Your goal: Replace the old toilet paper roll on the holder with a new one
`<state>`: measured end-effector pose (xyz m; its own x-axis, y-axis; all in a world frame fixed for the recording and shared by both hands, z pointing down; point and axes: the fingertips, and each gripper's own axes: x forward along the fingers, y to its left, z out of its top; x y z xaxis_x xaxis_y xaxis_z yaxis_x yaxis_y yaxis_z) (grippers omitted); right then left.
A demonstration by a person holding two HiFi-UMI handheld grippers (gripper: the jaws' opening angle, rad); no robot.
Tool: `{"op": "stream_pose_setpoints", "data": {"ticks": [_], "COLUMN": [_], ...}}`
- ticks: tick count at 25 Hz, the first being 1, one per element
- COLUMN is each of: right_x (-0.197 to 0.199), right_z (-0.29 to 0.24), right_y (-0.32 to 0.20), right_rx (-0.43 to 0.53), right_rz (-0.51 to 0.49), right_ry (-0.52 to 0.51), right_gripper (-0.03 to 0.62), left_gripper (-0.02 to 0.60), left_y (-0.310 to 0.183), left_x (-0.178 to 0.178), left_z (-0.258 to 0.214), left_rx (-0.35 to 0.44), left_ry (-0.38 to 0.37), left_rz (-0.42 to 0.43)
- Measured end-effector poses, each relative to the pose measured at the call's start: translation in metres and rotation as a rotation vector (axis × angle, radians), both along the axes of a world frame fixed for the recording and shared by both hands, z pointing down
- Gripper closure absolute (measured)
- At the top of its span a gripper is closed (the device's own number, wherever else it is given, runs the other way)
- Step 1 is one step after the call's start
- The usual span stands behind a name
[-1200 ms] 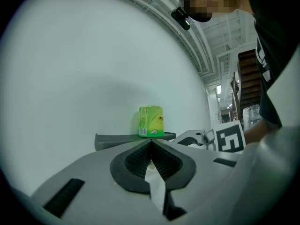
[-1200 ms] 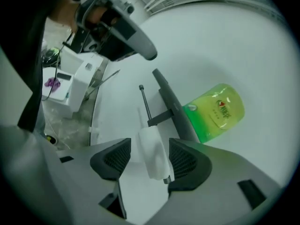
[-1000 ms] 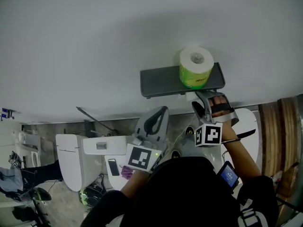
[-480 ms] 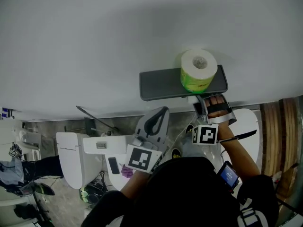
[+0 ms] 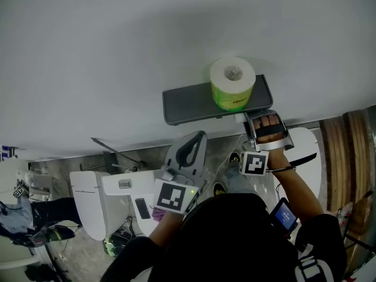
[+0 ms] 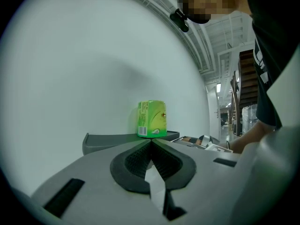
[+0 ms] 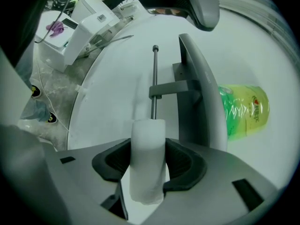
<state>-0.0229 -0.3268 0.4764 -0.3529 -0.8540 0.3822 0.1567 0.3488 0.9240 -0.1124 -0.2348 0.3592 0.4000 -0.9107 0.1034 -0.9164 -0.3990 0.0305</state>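
White, the slim old roll [image 7: 147, 163] sits clenched in the right gripper [image 7: 148, 142], whose jaws have just been closing, the holder's rod [image 7: 153, 78] running on toward twelve o'clock. At its two o'clock the green-wrapped new roll [image 7: 243, 110] stands on the grey shelf [image 7: 199, 64]; the left gripper [image 6: 151, 144] is clamped shut, empty.

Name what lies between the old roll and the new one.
The shelf: in the right gripper view it stands edge-on between the white old roll and the green-wrapped new roll.
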Motion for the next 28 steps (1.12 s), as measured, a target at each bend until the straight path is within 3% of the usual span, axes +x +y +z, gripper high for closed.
{"op": "stream_pose_setpoints", "data": {"ticks": [21,28], "right_x": [0.125,0.136], "right_z": [-0.013,-0.044], "right_y": [-0.014,0.004], "right_rx": [0.051,0.149], "right_rz": [0.278,0.264], "right_ry": [0.055,0.06], "right_gripper": [0.379,0.379], "left_gripper": [0.558,0.558], "left_y": [0.009,0.01], "left_x": [0.037,0.044], "left_z": [-0.014,-0.012], "left_rx": [0.045,0.039], "left_ry": [0.014,0.024], "left_rz": [0.123,0.144]}}
